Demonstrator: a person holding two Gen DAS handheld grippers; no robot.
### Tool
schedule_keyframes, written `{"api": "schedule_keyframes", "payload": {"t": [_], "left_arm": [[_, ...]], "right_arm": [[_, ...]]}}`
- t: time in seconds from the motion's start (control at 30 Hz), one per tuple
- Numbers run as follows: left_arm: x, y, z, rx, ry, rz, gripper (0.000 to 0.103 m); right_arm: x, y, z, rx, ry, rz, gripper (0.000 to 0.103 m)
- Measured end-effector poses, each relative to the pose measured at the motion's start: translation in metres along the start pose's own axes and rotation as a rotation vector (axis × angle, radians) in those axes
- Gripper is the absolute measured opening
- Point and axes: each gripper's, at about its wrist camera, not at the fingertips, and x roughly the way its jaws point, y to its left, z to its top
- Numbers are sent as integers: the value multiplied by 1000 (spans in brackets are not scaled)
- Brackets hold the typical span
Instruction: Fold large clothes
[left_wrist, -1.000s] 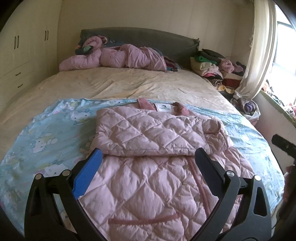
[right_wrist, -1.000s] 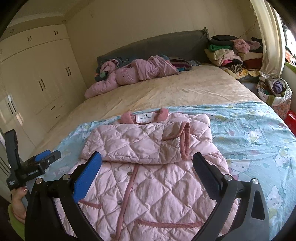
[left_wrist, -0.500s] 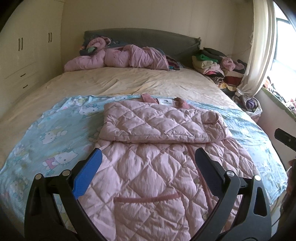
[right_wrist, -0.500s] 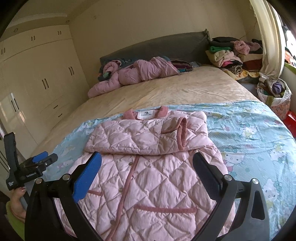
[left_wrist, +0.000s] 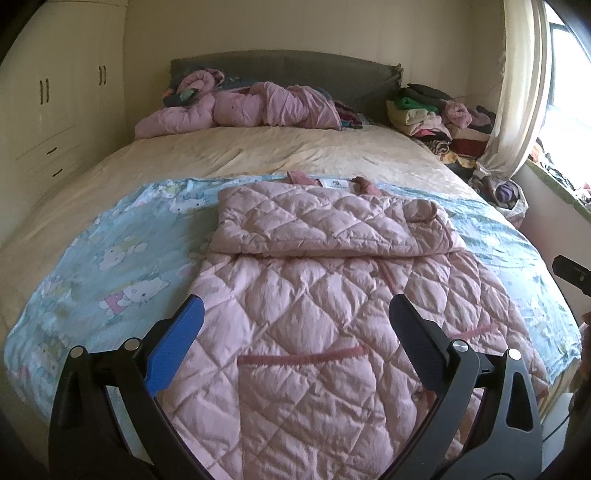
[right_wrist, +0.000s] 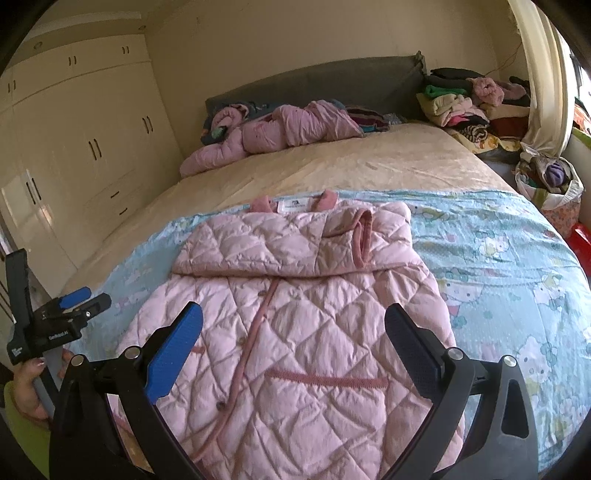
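Note:
A pink quilted jacket (left_wrist: 306, 277) lies front-up on a blue cartoon-print sheet (left_wrist: 122, 266) at the foot of the bed. Both sleeves (left_wrist: 325, 225) are folded across the chest, and the collar label points toward the headboard. My left gripper (left_wrist: 295, 310) hovers open over the jacket's lower half with nothing between its fingers. In the right wrist view the same jacket (right_wrist: 295, 288) fills the middle, and my right gripper (right_wrist: 293, 317) is open above the hem area, holding nothing. The left gripper (right_wrist: 62, 317), held by a hand, shows at the left edge there.
A crumpled pink coat (left_wrist: 251, 107) lies by the grey headboard (left_wrist: 288, 66). Stacked clothes (left_wrist: 436, 114) sit at the bed's far right, with a curtain (left_wrist: 517, 96) and a bag of clothes (right_wrist: 550, 181) beside them. Cream wardrobes (right_wrist: 74, 147) line the left wall.
Both grippers have drawn back toward the foot of the bed, so more of the jacket's lower half and pockets is in view. Both stay open. The jacket has not moved.

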Motion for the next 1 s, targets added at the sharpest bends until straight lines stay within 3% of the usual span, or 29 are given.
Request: {"api": "schedule_keyframes", "payload": {"t": [0.67,1.0], "left_arm": [[-6,31,-35,-31,67,88,94],[1,74,-65,-108,139,155,94]], "right_arm": [[-4,-27,-40,34,81,-30,98],[-8,-49,-60,69,111,-56,98]]}}
